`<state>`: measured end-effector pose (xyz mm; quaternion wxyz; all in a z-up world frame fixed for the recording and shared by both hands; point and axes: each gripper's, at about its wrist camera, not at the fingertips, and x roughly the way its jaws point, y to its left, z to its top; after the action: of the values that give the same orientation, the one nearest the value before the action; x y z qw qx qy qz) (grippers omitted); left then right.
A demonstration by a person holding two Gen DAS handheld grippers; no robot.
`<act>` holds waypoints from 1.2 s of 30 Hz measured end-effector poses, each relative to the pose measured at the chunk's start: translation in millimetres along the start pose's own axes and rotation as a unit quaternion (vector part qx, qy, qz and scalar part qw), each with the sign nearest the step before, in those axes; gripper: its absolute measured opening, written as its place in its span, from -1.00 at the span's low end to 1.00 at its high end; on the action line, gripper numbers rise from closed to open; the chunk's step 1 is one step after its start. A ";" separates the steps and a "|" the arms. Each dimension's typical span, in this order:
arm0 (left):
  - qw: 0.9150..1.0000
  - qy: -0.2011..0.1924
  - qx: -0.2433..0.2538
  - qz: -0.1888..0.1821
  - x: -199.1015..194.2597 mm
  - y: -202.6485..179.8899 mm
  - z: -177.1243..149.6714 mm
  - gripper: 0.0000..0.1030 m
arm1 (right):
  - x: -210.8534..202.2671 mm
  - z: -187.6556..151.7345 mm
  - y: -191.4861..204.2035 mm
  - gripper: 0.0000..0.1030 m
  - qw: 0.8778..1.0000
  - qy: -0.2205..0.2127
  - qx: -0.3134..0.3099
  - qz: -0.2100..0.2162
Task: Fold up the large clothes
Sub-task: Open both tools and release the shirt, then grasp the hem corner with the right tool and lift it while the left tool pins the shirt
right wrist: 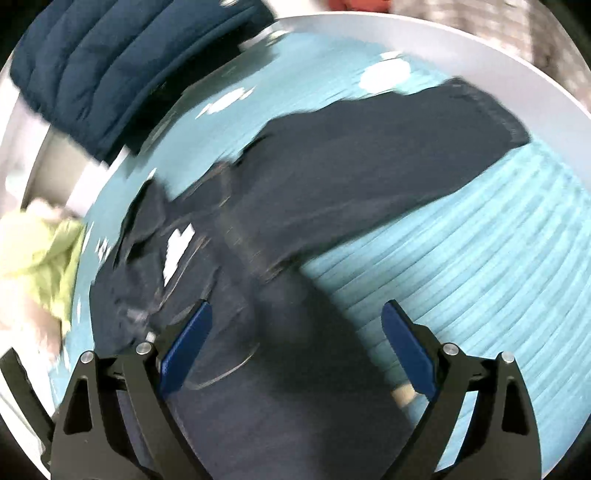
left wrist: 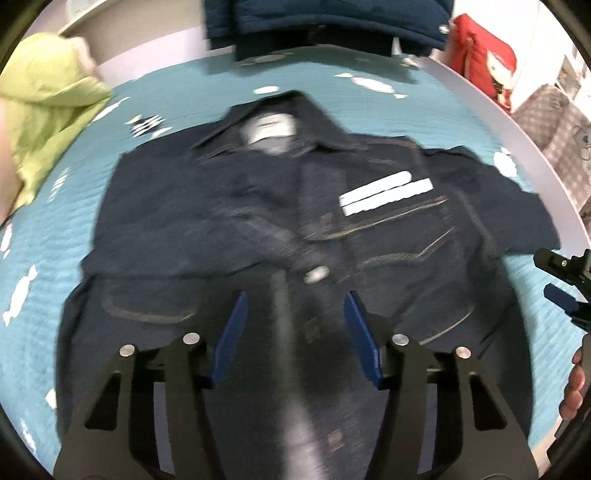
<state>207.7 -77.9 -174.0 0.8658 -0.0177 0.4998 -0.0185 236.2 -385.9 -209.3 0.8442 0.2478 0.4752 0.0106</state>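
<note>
A dark navy jacket [left wrist: 258,206] lies face up and spread on the teal bed cover [left wrist: 74,229], collar at the far side, with white stripes [left wrist: 384,195] on its chest. My left gripper [left wrist: 295,295] hovers over the jacket's lower front, its blue pads apart with nothing pinched between them. In the right wrist view the jacket [right wrist: 332,177] stretches one sleeve [right wrist: 461,122] toward the bed's edge. Above the jacket's side hem my right gripper [right wrist: 297,304] stands wide open. It also shows at the edge of the left wrist view [left wrist: 565,288]. Both views are motion-blurred.
A lime green garment [left wrist: 48,110] is bunched at the left of the bed. A blue quilted jacket [left wrist: 314,22] lies at the far end, a red item [left wrist: 480,55] beyond the bed's white rim [left wrist: 517,129]. A hand [left wrist: 574,384] shows at the right.
</note>
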 end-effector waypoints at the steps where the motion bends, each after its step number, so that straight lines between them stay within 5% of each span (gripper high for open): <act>1: 1.000 -0.002 0.004 -0.006 4.5 -11.4 7.5 0.02 | -1.1 7.6 -9.8 0.73 1.000 -0.003 0.008 -0.005; 6: 0.999 0.005 0.008 -0.048 26.4 -50.4 39.8 -0.64 | -4.6 47.4 -63.5 0.73 0.997 -0.019 0.065 -0.022; 9: 0.998 0.010 0.005 -0.068 40.9 -67.7 58.4 -0.82 | -1.2 68.7 -91.6 0.73 0.994 -0.024 0.100 -0.021; 16: 0.993 0.022 -0.020 -0.111 72.8 -94.2 92.2 -0.84 | 14.1 104.3 -135.8 0.73 0.987 -0.028 0.146 -0.059; 24: 0.991 0.076 -0.019 -0.106 129.7 -116.2 97.8 -0.85 | 29.0 121.7 -155.3 0.73 0.983 -0.053 0.173 -0.025; 26: 0.992 0.078 -0.012 -0.098 136.3 -118.5 93.3 -0.86 | 33.5 126.6 -155.8 0.51 0.984 -0.050 0.165 -0.042; 28: 0.994 0.073 0.009 -0.084 134.6 -124.4 91.9 -0.87 | 33.3 131.2 -158.6 -0.19 0.984 -0.059 0.165 -0.041; 30: 0.995 0.070 0.024 -0.071 134.1 -129.2 91.3 -0.87 | 34.8 134.8 -163.3 -0.33 0.983 -0.057 0.176 -0.007; 36: 0.995 0.067 0.032 -0.062 133.2 -130.7 90.3 -0.88 | 17.0 137.1 -142.3 -0.56 0.985 -0.082 0.150 0.006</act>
<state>350.6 -213.9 -237.6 0.8279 -0.0199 0.5535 -0.0889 325.3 -562.4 -225.4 0.8334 0.3744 0.3992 -0.0766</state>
